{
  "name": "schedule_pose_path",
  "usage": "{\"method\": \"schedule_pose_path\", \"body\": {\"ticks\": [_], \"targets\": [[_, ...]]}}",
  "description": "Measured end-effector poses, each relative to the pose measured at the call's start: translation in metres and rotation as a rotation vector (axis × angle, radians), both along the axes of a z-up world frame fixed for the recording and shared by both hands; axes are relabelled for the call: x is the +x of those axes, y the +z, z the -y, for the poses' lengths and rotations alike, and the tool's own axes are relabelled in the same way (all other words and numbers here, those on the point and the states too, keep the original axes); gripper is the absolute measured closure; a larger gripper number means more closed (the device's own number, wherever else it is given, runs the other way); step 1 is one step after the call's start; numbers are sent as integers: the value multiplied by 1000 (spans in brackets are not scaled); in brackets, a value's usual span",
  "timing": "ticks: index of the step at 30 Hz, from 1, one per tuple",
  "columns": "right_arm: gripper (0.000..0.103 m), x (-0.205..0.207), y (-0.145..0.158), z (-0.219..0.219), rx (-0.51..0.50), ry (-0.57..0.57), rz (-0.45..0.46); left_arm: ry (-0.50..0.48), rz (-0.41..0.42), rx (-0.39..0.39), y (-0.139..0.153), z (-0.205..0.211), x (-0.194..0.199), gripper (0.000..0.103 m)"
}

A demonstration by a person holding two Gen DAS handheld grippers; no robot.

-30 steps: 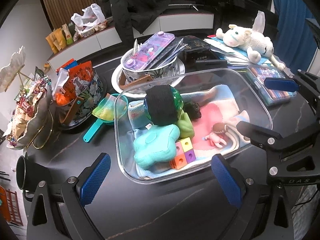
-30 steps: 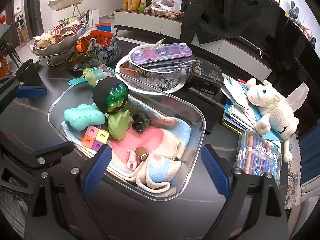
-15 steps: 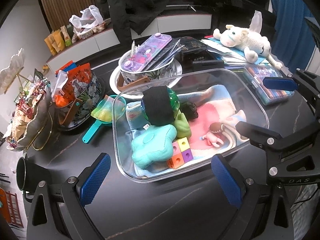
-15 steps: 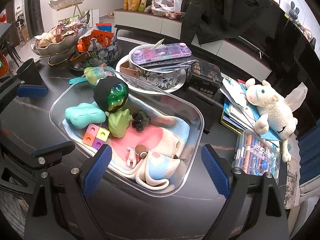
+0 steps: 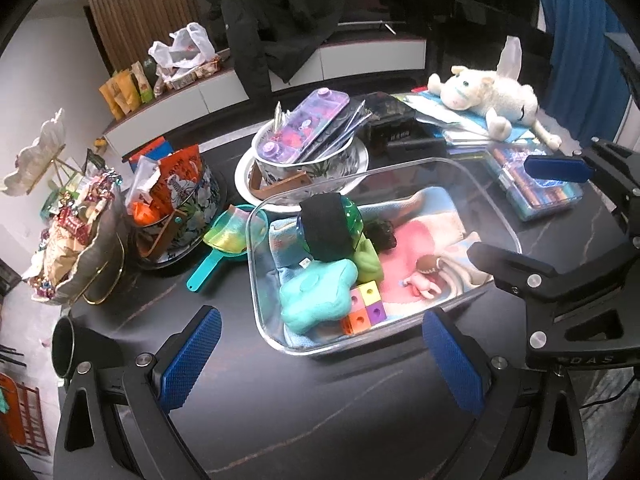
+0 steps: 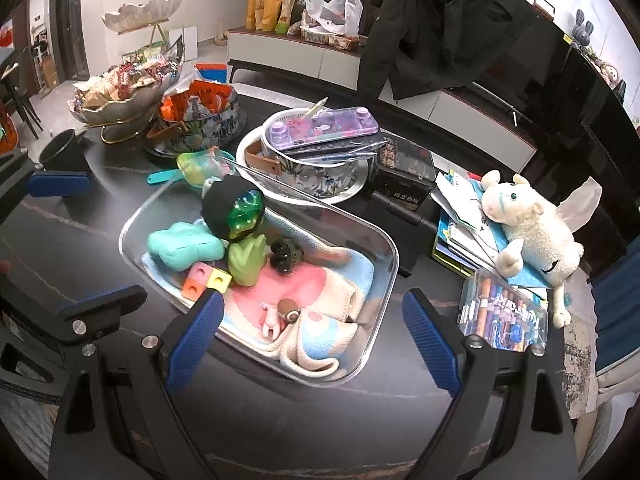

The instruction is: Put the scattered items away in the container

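Left wrist view: left gripper [image 5: 318, 354] was spread wide and empty, low over the dark table [image 5: 280, 420], just short of the clear container [image 5: 496, 216]. Container already held a blanket [image 5: 408, 248], teal plush [image 5: 316, 294], colour cubes [image 5: 366, 306] and a green ball [image 5: 336, 226]. A rainbow scoop [image 5: 228, 236] lay outside, touching the container's left wall; likely the next pick, best taken by its teal handle. Right wrist view: right gripper [image 6: 310, 340] was also wide open, holding nothing, hovering over the container's near corner. A small figurine [image 6: 280, 314] sat on the blanket. Sheep plush [image 6: 528, 232] and marker case [image 6: 502, 314] remained outside to the right; sheep should be pinched at the body, not a leg.
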State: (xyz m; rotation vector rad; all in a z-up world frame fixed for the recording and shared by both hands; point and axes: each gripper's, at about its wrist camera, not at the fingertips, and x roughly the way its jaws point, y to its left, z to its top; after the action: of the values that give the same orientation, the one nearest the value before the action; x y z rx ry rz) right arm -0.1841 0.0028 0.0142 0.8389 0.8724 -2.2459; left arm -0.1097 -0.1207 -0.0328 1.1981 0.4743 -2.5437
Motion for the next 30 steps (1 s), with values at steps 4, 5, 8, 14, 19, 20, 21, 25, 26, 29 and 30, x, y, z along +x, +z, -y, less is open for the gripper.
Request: {"method": "schedule_pose_path", "body": {"ticks": [4,5,8,14,19,20,21,25,26,29,30], "targets": [[14,9,-2,-4,-9,0,23,4,1,17,-1,-5,10,3],[14,11,-3,-6,-11,-2,27,6,2,22,-2,-6,12,4],[14,16,-6,-12,-19,-6,40,15,4,34,-4,-13,19,4],[14,28,-12,-21,-24,-14,52,41,7,19,-6,-26,31,3],[14,38,-17,-30,-32,-25,46,53,2,12,-8,-36,42,3],[14,40,-17,-32,-35,-28,39,56,1,8,-8,-38,44,3],[14,43,-18,-34,-37,-30,32,59,1,3,-8,-40,45,3],[14,50,-23,-41,-44,-40,37,66,2,-15,-9,-50,52,3],[14,52,-25,-43,-47,-41,42,66,2,-15,-9,-53,54,3],[14,56,-28,-48,-49,-45,50,65,1,-8,-11,-59,59,3],[14,58,-29,-49,-48,-47,51,65,1,-6,-12,-61,61,3]]}}
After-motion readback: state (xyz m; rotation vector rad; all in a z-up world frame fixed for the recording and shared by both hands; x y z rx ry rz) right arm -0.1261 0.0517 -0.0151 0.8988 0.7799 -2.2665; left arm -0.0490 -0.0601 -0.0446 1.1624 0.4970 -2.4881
